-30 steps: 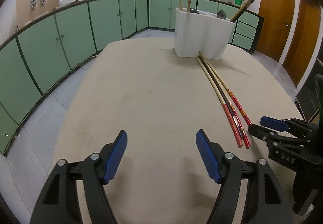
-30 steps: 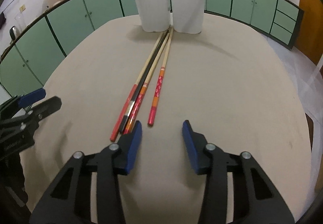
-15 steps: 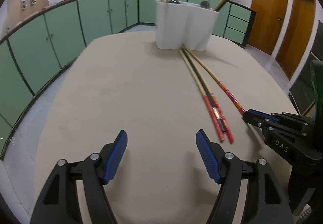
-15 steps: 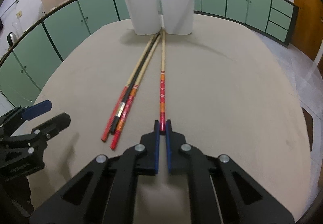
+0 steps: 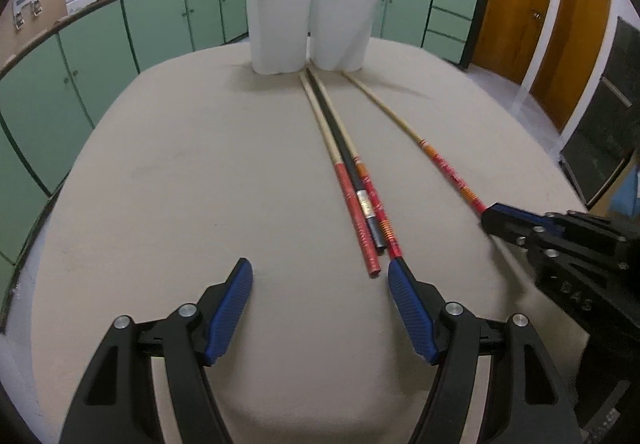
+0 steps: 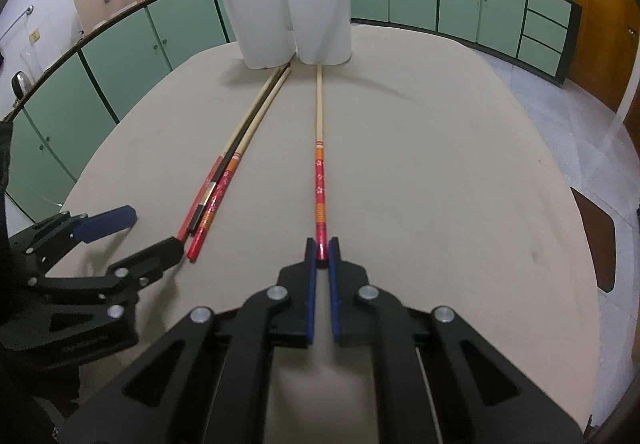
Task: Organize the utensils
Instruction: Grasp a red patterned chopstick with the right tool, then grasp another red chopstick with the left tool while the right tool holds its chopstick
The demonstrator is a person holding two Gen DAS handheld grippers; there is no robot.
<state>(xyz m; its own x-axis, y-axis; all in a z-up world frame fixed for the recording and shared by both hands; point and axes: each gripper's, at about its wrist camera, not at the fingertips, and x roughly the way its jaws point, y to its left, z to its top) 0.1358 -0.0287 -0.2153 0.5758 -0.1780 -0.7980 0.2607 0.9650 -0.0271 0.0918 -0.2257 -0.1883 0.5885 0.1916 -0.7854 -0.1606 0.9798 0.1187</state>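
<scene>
Partway: white two-compartment plastic holder [image 6: 288,16] already has a few utensils, right tool [image 6: 322,249] clamped on one red-handled bamboo chopstick [image 6: 319,164] on the beige table [image 6: 440,184], left tool [image 5: 320,276] open, empty, beside three loose chopsticks [image 5: 360,196].

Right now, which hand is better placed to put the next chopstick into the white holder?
Right. Its tool is shut on the red end of the separate chopstick, which points toward the white holder. The left tool is open, holding nothing.
</scene>
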